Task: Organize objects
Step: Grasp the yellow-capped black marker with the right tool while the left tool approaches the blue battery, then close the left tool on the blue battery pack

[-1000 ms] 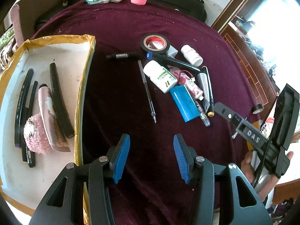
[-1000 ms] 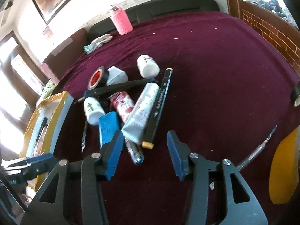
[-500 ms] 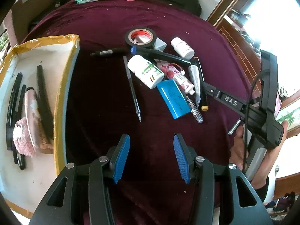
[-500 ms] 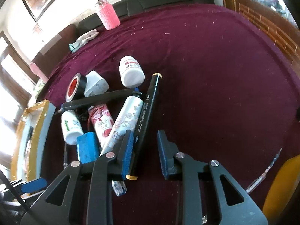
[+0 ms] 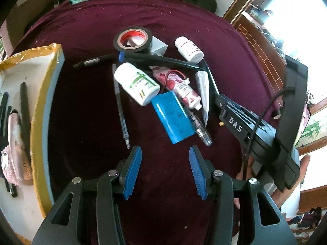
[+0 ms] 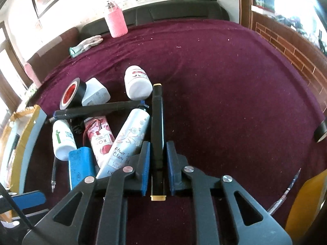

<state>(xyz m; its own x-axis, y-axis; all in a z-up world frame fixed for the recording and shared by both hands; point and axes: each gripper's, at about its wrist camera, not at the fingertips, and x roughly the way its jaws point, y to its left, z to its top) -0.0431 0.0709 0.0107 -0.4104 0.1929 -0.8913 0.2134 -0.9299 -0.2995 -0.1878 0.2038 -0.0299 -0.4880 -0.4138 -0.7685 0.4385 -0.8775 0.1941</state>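
On my right gripper point(image 5: 235, 120), seen from left cam, white letters "DAS". White floral tube point(image 6: 130, 140): handwritten-style "Fleur", "Cherry" partly hidden, "L'O…" at btm. Pink tube point(image 6: 100, 137): "RO…" only. Other labels too small to read.

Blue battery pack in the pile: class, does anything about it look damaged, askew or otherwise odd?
The blue battery pack looks undamaged, but it lies askew, propped on a clear pen. Its red and black lead trails loose over the rose-print tube.
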